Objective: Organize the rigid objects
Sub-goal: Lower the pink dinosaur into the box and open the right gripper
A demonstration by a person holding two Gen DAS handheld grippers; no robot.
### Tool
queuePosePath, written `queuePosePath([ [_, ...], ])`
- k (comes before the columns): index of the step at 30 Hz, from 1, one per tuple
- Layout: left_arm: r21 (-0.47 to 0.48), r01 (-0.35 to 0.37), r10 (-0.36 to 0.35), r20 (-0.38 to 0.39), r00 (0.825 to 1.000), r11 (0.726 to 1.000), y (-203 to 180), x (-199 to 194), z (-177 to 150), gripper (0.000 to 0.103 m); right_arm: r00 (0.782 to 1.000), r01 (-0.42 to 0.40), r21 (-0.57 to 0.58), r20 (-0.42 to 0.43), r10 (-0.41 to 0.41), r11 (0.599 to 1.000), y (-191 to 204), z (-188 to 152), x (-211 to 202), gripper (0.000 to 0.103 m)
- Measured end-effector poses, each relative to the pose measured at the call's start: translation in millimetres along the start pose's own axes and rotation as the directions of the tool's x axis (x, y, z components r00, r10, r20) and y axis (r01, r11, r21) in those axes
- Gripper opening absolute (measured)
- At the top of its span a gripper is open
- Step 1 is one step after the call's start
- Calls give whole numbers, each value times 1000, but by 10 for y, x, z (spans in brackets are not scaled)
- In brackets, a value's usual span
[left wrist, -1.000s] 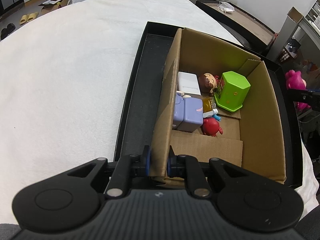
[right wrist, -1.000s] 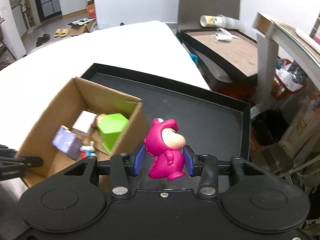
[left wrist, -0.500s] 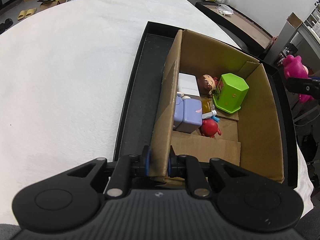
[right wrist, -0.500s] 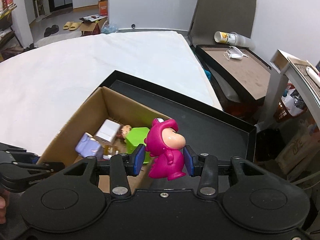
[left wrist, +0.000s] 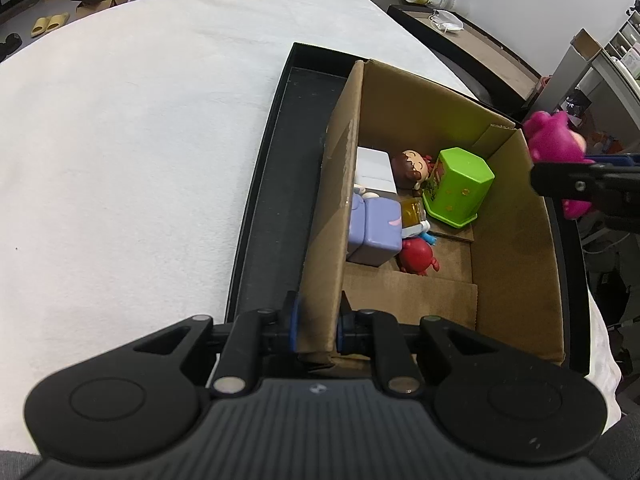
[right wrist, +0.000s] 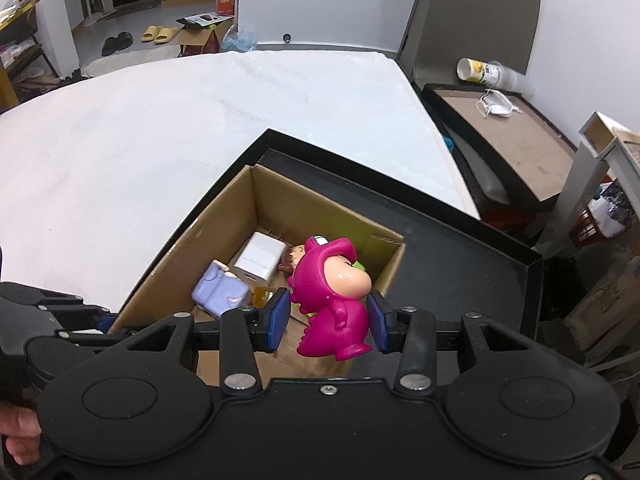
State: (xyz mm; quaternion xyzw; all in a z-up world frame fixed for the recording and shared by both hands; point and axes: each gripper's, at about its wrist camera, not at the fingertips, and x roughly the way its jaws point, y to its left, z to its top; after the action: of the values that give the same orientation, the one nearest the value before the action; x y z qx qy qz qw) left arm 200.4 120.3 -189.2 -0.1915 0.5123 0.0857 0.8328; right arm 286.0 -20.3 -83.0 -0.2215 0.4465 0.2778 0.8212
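An open cardboard box (left wrist: 516, 248) (right wrist: 224, 216) stands in a black tray (left wrist: 272, 184) (right wrist: 460, 256). Inside lie a green hexagonal container (left wrist: 460, 188), a white block (left wrist: 374, 170) (right wrist: 260, 260), a lilac block (left wrist: 374, 230) (right wrist: 218, 294), a brown-haired figure (left wrist: 412, 166) and a red figure (left wrist: 416, 256). My left gripper (left wrist: 316, 330) is shut on the box's near left wall. My right gripper (right wrist: 328, 320) is shut on a pink dinosaur figure (right wrist: 332, 300) (left wrist: 554, 148), held above the box's right side.
The tray lies on a white cloth-covered surface (left wrist: 120, 160) (right wrist: 160, 128). Beyond its right edge stand a dark side table (right wrist: 508, 136) with a face mask and a tipped cup (right wrist: 480, 70). A person's hand (right wrist: 16, 436) shows at the lower left of the right wrist view.
My right gripper has carried the pink figure leftward from over the bare tray to above the box. The left gripper has kept its hold on the box wall.
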Motion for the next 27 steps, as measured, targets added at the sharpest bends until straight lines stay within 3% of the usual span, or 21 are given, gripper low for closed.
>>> queuePosePath([
  [6,1,1,-1,0,1000,1000,4,-2,2,16,999,34,16,3,-34,999,-15,-22,-27,49],
  [27,33,-29,29,-10,1000,999,-114,-136,76,18,998,55,145,24,-59,988,-401,-435,-304,57],
])
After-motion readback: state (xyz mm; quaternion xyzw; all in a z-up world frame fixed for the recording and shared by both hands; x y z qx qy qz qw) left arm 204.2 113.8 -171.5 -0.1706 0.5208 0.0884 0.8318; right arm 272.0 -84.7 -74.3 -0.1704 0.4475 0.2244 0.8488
